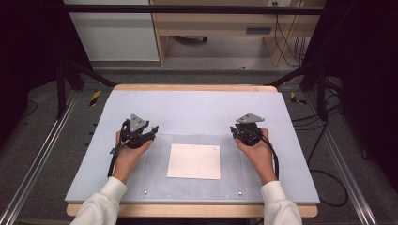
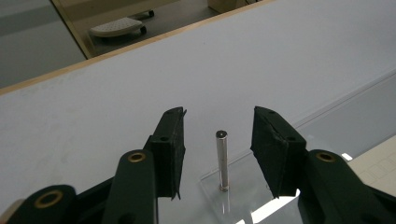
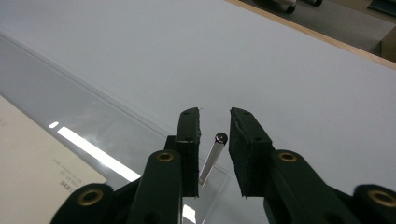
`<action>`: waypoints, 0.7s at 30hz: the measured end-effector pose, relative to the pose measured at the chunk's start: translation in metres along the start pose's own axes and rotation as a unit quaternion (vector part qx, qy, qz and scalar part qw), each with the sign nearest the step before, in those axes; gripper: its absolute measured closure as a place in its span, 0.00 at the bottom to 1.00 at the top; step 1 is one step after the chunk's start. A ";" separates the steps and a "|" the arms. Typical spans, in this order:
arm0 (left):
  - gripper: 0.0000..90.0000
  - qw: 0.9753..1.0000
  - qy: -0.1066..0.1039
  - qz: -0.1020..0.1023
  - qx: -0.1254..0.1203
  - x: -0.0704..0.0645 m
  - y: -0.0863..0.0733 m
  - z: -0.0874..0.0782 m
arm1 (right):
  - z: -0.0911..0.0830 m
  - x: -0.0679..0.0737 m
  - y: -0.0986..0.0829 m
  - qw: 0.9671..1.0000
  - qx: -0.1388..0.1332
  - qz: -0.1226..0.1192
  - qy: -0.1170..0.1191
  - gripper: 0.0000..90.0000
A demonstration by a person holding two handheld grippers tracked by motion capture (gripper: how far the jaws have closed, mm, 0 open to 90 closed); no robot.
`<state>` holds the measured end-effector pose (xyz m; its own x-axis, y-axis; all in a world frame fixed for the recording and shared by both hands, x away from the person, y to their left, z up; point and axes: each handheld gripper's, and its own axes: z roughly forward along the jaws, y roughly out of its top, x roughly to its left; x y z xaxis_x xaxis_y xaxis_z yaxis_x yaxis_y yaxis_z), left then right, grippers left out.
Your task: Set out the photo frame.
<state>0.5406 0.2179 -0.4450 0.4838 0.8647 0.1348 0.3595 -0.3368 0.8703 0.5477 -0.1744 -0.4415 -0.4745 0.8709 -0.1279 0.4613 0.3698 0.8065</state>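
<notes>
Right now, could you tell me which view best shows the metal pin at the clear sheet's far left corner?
The left gripper view: the metal pin stands upright between the open jaws on the clear sheet. The high view is too coarse to resolve it; the right gripper view shows a similar pin instead.

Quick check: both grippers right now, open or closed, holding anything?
Left gripper: open, around a metal pin, not touching.
Right gripper: open, around another pin.
</notes>
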 end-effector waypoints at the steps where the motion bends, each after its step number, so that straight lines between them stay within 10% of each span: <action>1: 0.62 1.000 -0.001 0.000 0.001 0.000 0.000 0.000 | 0.000 0.001 0.000 1.000 0.002 0.000 0.001 0.84; 21: 0.89 1.000 -0.007 -0.011 0.017 -0.002 -0.004 0.012 | -0.001 -0.002 0.001 1.000 -0.001 0.016 0.002 0.94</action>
<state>0.5476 0.2132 -0.4547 0.4867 0.8667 0.1093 0.3973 -0.3310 0.8559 0.5490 -0.1759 -0.4398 -0.4628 0.8809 -0.0990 0.4743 0.3404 0.8119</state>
